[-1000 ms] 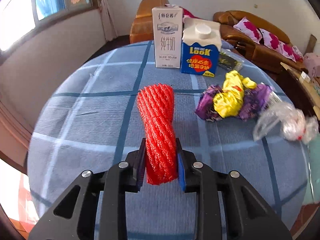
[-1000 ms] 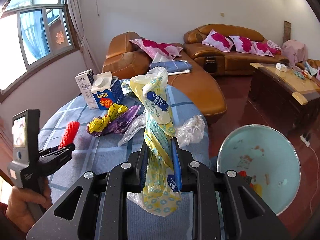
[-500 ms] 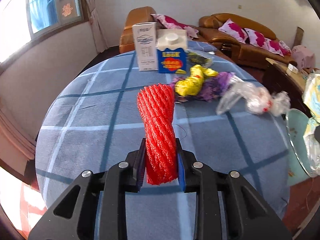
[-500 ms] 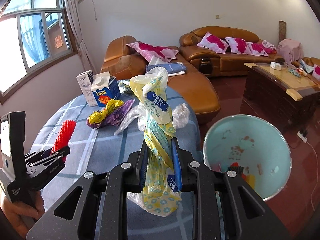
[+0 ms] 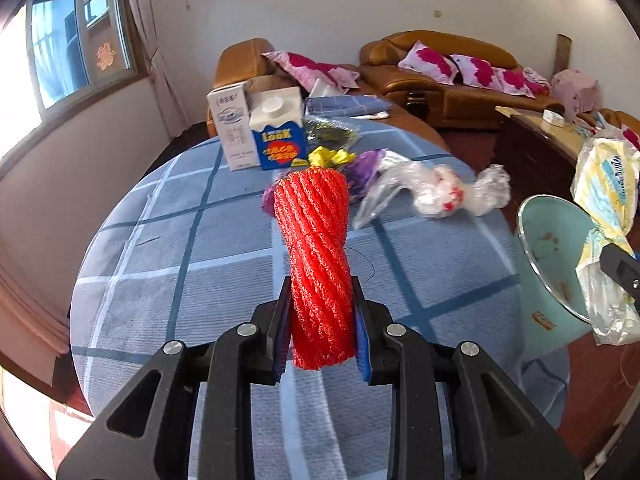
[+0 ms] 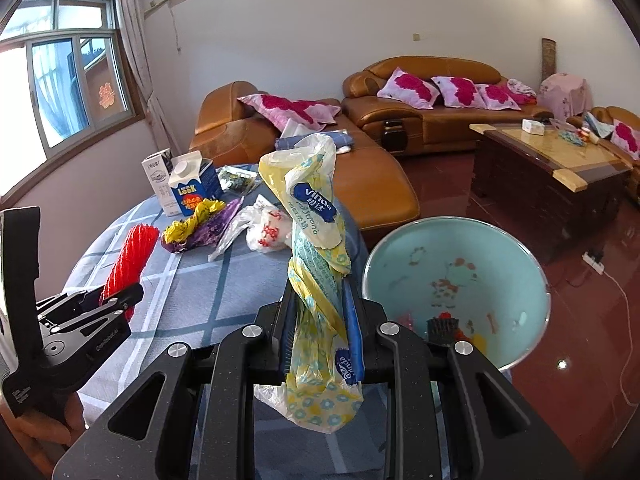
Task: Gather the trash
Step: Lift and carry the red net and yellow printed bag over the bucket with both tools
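My left gripper [image 5: 322,320] is shut on a twisted red foam net [image 5: 316,256] that stands upright between its pads, above the blue checked tablecloth [image 5: 180,280]. Seen from the right wrist, that gripper [image 6: 120,300] and the red foam net [image 6: 130,256] are at the left. My right gripper [image 6: 318,320] is shut on a twisted yellow and blue plastic wrapper [image 6: 316,240], held beside the rim of a pale green bin [image 6: 456,288]. The same bin [image 5: 556,256] and wrapper [image 5: 608,200] show at the right edge of the left wrist view.
On the table lie a crumpled clear bag [image 5: 436,192], yellow and purple wrappers [image 6: 196,224], a white milk carton [image 5: 232,132] and a blue carton [image 5: 280,136]. Brown sofas [image 6: 420,116] and a wooden coffee table [image 6: 552,172] stand beyond. A hand [image 6: 48,432] holds the left gripper.
Both grippers have swung right with their loads still gripped. The bin has come nearer in the right wrist view and now shows in the left wrist view.
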The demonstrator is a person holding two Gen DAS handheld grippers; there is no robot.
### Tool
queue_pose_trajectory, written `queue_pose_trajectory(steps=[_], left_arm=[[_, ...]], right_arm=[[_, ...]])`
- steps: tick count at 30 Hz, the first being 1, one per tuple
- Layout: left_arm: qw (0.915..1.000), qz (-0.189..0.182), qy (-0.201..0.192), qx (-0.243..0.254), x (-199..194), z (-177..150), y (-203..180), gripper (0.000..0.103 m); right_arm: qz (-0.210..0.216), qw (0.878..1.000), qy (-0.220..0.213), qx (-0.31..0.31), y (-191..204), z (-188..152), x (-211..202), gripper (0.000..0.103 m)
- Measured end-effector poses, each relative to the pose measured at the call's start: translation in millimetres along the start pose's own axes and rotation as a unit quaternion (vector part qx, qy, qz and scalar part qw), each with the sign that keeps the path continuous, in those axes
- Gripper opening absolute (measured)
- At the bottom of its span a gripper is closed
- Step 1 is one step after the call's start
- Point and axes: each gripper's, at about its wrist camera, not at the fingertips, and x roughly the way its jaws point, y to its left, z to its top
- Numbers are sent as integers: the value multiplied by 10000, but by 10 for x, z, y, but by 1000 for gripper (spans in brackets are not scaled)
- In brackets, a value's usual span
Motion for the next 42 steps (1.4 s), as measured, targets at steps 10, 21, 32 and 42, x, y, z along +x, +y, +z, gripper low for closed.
queue_pose_trajectory(steps=[10, 21, 32, 42], left_arm=[[9996, -133, -149, 190, -173, 5, -219, 26], [9983, -338, -286, 377, -265, 52, -479, 26], [9969, -432, -291, 592, -246, 70, -713, 26], [9946, -566, -329, 805, -253, 99, -927, 26]], right_arm=[[-199, 9997, -128, 105, -177, -40, -162, 23], [-436, 9988, -120, 183, -317, -64, -196, 23], [-567, 9980, -96, 275, -433, -64, -169, 23], [-669, 9971, -78, 341, -542, -38, -158, 23]])
